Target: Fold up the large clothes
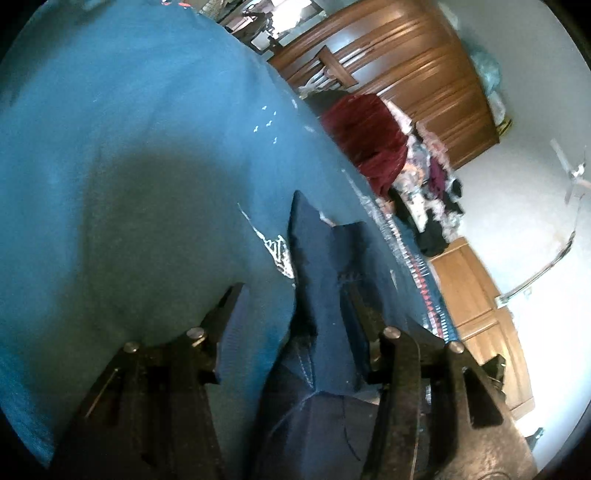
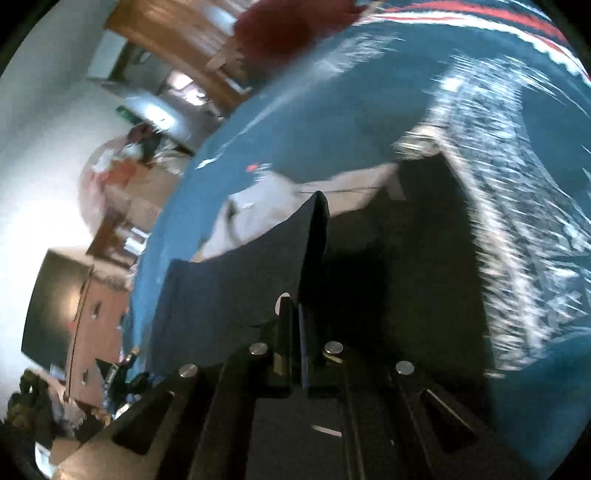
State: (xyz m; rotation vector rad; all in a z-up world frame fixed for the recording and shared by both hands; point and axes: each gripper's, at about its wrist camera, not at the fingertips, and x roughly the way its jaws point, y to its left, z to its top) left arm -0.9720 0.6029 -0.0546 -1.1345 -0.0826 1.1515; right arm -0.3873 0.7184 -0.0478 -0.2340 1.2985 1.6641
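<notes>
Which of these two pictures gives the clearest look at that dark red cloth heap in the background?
The left wrist view: the dark red cloth heap sits fairly sharp beyond the teal bedspread, before the wooden wardrobe. The right wrist view catches only a blurred red patch at its top edge.

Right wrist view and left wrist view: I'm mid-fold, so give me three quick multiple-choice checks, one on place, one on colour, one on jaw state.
1. In the left wrist view, where is the dark red cloth heap relative to the teal bedspread?
A. Beyond its far edge
B. Under the jaws
C. Spread over its middle

2. What colour is the garment in the right gripper?
A. Yellow
B. Dark navy
C. White

3. How do the jaws of the left gripper stand?
A. Shut on nothing
B. Out of view
C. Apart, with navy fabric between them

Answers: 1 A, the heap sits past the bedspread's edge, before the wooden wardrobe. 2 B, the pinched fold is dark navy. 3 C, both fingers show a wide gap.
</notes>
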